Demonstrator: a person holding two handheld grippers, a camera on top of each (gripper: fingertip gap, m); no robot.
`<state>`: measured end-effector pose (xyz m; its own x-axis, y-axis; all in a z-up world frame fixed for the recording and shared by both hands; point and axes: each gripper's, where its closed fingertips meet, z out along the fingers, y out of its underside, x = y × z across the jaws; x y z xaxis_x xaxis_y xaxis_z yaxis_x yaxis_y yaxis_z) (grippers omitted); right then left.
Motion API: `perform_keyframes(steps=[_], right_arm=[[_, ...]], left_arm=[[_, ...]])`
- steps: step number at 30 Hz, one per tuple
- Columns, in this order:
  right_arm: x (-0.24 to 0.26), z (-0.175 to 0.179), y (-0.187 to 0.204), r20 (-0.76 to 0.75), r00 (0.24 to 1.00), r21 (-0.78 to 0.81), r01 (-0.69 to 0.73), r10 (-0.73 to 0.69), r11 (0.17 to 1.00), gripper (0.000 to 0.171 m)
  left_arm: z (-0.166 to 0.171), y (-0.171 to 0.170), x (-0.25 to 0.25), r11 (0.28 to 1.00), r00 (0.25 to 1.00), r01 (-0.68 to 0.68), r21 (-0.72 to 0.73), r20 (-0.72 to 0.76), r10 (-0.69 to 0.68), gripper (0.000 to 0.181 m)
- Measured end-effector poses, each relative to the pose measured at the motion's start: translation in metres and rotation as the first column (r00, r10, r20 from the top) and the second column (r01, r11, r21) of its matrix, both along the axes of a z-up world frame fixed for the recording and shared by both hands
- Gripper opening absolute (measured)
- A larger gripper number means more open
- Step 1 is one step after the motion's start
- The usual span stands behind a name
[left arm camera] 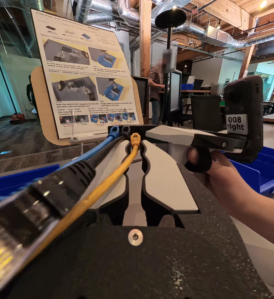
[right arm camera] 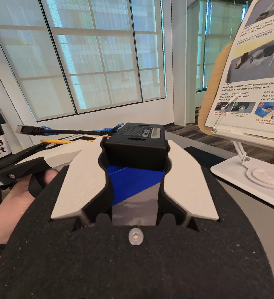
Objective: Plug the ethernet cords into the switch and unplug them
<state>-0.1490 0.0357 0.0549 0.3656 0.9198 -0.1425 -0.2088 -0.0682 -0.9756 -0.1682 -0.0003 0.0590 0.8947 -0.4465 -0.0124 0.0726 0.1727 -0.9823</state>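
Blurred against the left wrist lens lay the black cord's (left arm camera: 78,174) loose plug; beyond, the left gripper (left arm camera: 136,145) pinched the yellow cord (left arm camera: 116,169) just behind its connector, seated beside blue (left arm camera: 112,134) and black ones. From the right wrist view, the right gripper (right arm camera: 135,155) clamped the black switch (right arm camera: 137,145) — held above a blue bin (right arm camera: 133,181).

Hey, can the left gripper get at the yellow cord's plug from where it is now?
Probably yes. The left gripper already has the yellow plug between its fingertips at the switch; the black cord lies across its left finger, not blocking.
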Motion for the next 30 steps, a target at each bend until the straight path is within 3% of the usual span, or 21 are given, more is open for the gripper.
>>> perform_keyframes(steps=[7, 18, 30], right_arm=[[-0.003, 0.006, -0.003, -0.034, 0.999, 0.09, 0.007, -0.004, 0.996, 0.065], [-0.006, -0.003, 0.002, -0.141, 0.985, 0.0, -0.103, 0.102, 0.995, 0.065], [-0.007, -0.01, 0.004, -0.156, 0.979, -0.007, -0.131, 0.129, 0.991, 0.065]], left_arm=[[0.007, -0.004, -0.001, 0.998, 1.0, 0.021, 0.057, 0.006, -0.022, 0.01], [0.002, 0.003, 0.004, 0.995, 0.987, -0.083, 0.059, -0.134, 0.09, 0.01], [-0.004, 0.005, 0.004, 0.995, 0.979, -0.096, 0.022, -0.178, 0.098, 0.011]])
